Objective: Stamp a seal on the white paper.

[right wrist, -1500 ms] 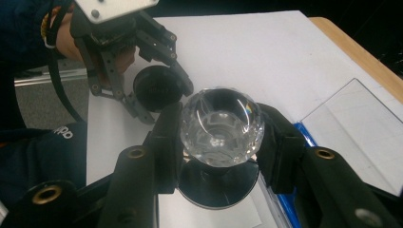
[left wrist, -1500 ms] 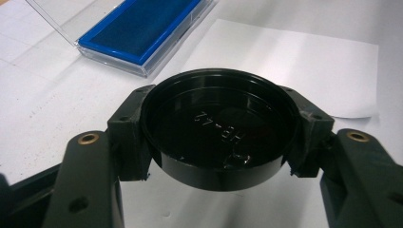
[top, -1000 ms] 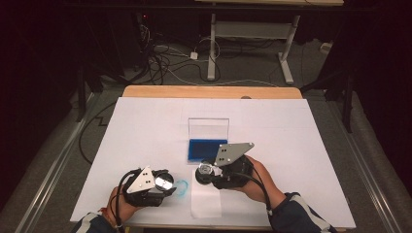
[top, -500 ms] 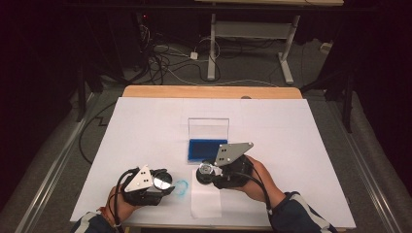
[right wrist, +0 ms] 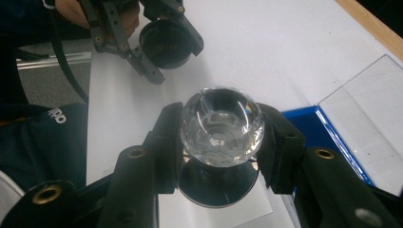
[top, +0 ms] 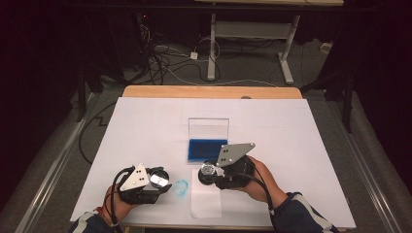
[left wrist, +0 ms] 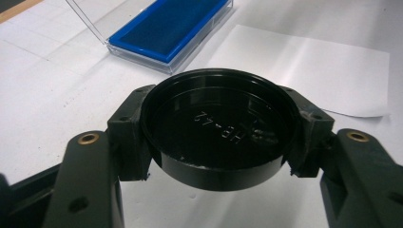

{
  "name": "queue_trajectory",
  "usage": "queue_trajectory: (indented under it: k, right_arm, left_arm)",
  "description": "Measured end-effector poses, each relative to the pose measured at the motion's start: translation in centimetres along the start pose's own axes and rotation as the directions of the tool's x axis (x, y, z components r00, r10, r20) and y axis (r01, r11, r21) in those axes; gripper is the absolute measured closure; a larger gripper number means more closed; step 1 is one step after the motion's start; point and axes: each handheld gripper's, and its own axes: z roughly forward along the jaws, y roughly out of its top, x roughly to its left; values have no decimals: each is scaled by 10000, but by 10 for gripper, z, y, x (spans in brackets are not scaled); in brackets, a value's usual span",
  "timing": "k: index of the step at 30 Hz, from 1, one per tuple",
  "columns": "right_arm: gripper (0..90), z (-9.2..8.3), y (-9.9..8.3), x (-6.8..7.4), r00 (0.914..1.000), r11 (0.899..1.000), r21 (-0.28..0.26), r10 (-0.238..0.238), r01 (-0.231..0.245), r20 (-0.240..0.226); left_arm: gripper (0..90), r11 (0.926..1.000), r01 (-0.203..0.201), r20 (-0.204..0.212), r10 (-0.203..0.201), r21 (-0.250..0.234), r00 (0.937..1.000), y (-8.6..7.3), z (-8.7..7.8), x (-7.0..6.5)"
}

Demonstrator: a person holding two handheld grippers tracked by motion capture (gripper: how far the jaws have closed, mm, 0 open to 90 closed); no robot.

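On the near edge of the table: both grippers hang just above the white cover, each with one part of a stamp, well apart from each other.

Left gripper [left wrist: 215, 142]: its jaws are clamped on the rim of a round black cap [left wrist: 219, 126], turned hollow side up toward the camera. Raised lettering shows on the inner floor; I cannot read it with certainty.

Why held so: the cap appears to have come off the stamp and is kept aside, clear of the paper, probably so it can go back on afterwards.

Right gripper [right wrist: 219, 142]: its jaws are pressed against the two sides of a clear faceted knob [right wrist: 221, 126], the handle of a stamp whose dark round base [right wrist: 218, 187] points down at the sheet.

Why held so: gripped by the handle with the face down, the stamp looks ready to press; whether it touches the paper I cannot tell.

White paper sheet [top: 206, 196]: flat under the stamp, in front of the person.

Blue mark [top: 180, 188]: a faint ring on the table cover just left of the sheet, between the two grippers.

Ink pad case [top: 208, 149]: open, the clear lid [top: 208, 128] standing up at the back; inside lies a blue pad filling the tray. It sits just beyond the right gripper, within easy reach for inking.
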Motion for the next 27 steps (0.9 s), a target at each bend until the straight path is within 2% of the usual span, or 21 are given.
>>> queue_trajectory:
  k: [11, 20, 27]
  right_arm:
    - [564, 18, -8, 0, 9998, 9987, 511, 58, -49, -164]
    - [564, 24, -15, 1, 9996, 9983, 575, 140, -127, -226]
    - [564, 34, -18, 4, 9994, 9962, 869, 84, -54, -340]
  left_arm:
    - [360, 10000, -39, -13, 39, 59, 10000, -1, 0, 1]
    - [360, 9999, -128, 6, 128, 36, 9999, 1, 0, -1]
    - [360, 9998, -171, -1, 171, 28, 9999, 1, -1, -1]
